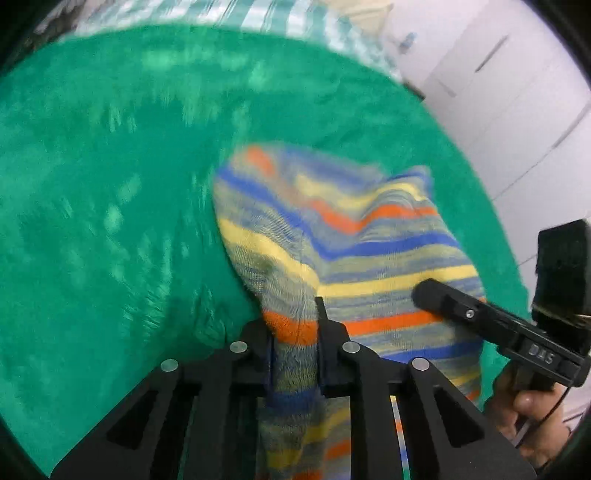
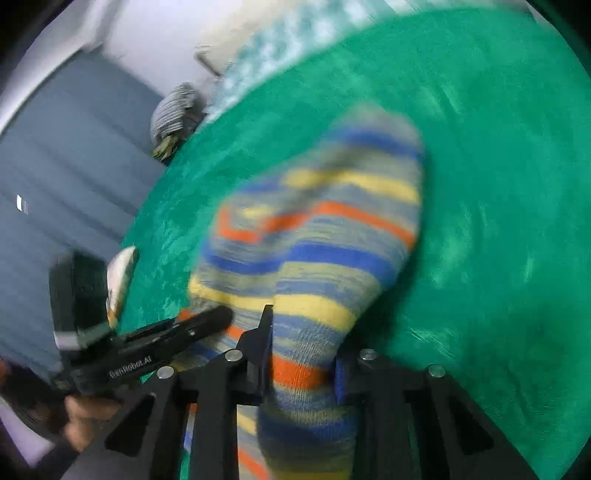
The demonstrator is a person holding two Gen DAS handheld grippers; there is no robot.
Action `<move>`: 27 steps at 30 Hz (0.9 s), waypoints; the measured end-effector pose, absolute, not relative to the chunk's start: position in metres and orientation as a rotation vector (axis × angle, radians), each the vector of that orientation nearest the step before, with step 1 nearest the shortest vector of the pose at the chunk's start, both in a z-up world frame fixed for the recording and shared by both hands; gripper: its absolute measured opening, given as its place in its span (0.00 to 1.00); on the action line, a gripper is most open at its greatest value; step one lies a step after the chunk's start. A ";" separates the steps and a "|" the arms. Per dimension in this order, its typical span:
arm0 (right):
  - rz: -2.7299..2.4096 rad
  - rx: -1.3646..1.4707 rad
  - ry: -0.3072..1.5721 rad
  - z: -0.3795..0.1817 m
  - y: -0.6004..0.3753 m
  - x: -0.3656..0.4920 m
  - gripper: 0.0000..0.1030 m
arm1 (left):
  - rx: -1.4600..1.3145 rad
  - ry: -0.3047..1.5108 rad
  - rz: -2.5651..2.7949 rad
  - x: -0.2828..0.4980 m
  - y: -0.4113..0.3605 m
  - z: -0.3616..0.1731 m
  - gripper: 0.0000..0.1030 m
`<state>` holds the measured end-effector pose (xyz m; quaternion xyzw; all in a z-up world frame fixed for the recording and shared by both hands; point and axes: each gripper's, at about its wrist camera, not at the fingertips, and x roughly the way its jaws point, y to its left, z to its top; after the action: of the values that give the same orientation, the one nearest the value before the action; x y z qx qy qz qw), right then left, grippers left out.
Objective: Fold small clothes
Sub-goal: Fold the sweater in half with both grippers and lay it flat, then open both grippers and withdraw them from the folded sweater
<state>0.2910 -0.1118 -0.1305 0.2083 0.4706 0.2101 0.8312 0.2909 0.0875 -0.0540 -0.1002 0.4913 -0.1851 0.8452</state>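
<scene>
A sock [image 1: 369, 236] striped in blue, yellow, orange and grey is lifted over a green fuzzy cloth [image 1: 110, 184]. In the left wrist view my left gripper [image 1: 293, 326] is shut on a bunched part of the sock, which runs back between its fingers. My right gripper [image 1: 432, 295] comes in from the right, its tip lying against the sock's side. In the right wrist view my right gripper [image 2: 303, 354] is shut on the sock [image 2: 325, 229], and the left gripper [image 2: 218, 319] reaches in from the left, touching the sock's edge. The far end of the sock is blurred.
Teal and white striped bedding [image 1: 280, 14] lies beyond the green cloth. White cabinet doors [image 1: 498, 92] stand at the right. A blue-grey surface [image 2: 55, 166], a grey striped bundle [image 2: 173, 110] and a small pale object [image 2: 122, 280] sit by the cloth's left edge. A hand [image 1: 524, 406] holds the right gripper.
</scene>
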 end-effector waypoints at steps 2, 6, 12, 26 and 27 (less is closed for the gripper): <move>0.495 0.387 0.917 -0.095 -0.101 0.282 0.24 | -0.197 0.963 -0.406 0.277 0.096 -0.017 0.15; 0.571 0.358 0.770 -0.028 -0.084 0.274 0.24 | -0.207 0.827 -0.413 0.252 0.114 0.057 0.15; 0.615 0.468 0.773 -0.004 -0.077 0.292 0.29 | -0.233 0.922 -0.372 0.257 0.146 0.049 0.75; 0.225 0.085 0.978 -0.046 -0.085 0.132 0.96 | 0.140 0.784 0.048 0.086 0.119 0.012 1.00; 0.217 0.076 0.958 -0.038 -0.082 0.121 0.96 | 0.148 0.767 0.047 0.077 0.112 0.022 1.00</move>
<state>0.1214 -0.0819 -0.0379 0.0362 0.4599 0.1043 0.8811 0.0766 0.1123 0.0223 0.0720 0.3738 0.0228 0.9244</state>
